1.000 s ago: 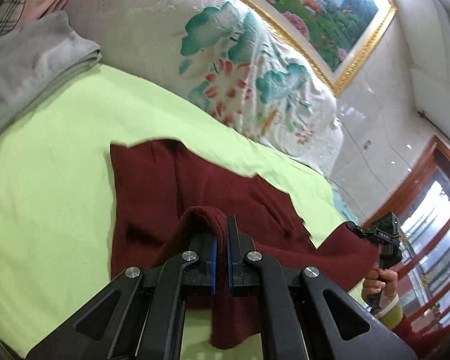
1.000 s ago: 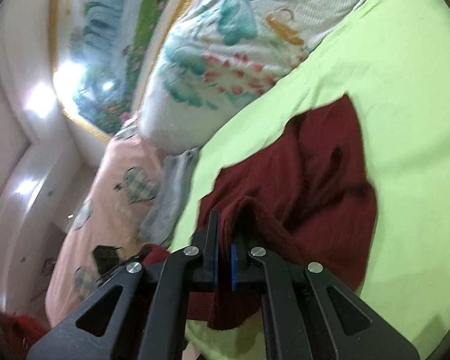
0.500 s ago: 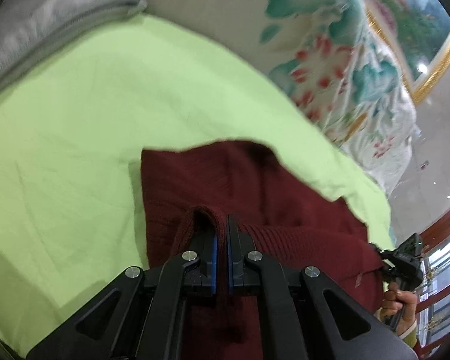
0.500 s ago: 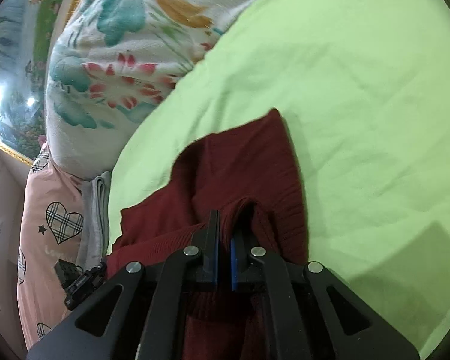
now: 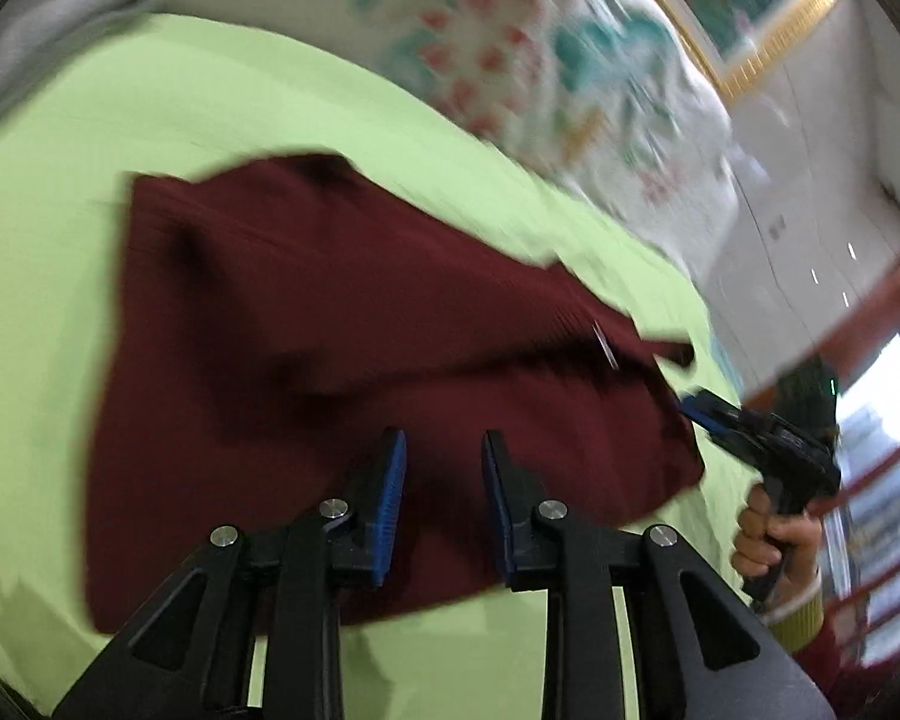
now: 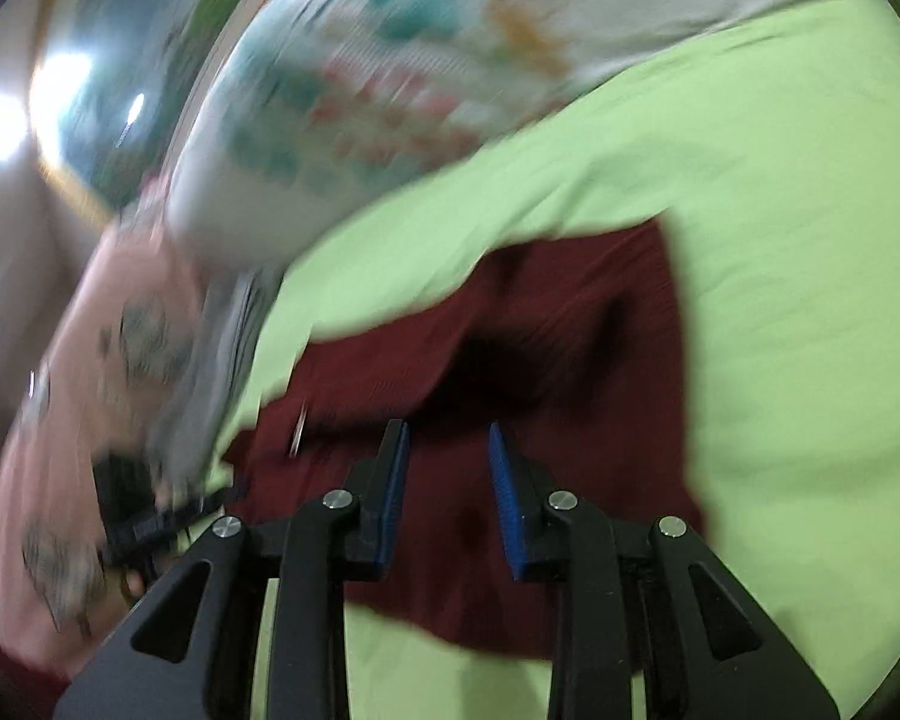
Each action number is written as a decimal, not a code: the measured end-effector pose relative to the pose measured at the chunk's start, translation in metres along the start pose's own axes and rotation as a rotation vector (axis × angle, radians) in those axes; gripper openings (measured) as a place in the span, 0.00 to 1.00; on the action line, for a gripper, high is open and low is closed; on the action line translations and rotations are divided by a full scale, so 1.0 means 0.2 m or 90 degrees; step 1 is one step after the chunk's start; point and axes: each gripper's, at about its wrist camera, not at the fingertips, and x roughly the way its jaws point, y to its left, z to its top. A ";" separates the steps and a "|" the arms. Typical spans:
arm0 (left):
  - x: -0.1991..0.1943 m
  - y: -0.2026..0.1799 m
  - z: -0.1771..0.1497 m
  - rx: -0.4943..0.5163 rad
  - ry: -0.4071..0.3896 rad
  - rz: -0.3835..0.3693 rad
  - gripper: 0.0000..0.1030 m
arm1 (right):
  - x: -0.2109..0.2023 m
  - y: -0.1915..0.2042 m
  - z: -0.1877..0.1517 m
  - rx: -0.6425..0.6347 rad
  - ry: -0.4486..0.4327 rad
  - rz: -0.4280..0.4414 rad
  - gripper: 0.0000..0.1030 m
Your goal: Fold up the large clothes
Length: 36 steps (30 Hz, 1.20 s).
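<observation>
Left tongs point(image 5: 441, 474) spread apart and empty above the dark red garment point(image 5: 330, 324), right tongs point(image 6: 447, 468) also released over it, garment lay folded on the green bed sheet point(image 5: 60, 180), both views blurred

Green-sheeted bed point(image 5: 60, 192) – maroon garment point(image 5: 306, 324), floral quilt point(image 5: 528, 54) on it.

No text, label, brand, number or sign can be read anywhere in these two motion-blurred views.
</observation>
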 end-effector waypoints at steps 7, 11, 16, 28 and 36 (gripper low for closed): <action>0.19 0.07 0.21 0.002 0.003 0.051 0.20 | 0.27 -0.08 0.21 -0.017 0.013 -0.121 0.29; 0.20 0.24 0.40 -0.027 -0.040 0.167 0.21 | 0.31 -0.27 0.34 0.059 -0.027 -0.174 0.29; 0.12 0.46 0.43 -0.117 -0.068 0.158 0.21 | 0.21 -0.33 0.30 0.134 -0.079 -0.170 0.29; -0.22 0.22 -0.13 -0.136 -0.086 0.061 0.39 | -0.19 -0.17 -0.20 0.188 -0.153 -0.107 0.34; -0.24 0.09 -0.44 -0.168 -0.047 0.012 0.63 | -0.20 0.01 -0.39 0.159 -0.135 -0.090 0.36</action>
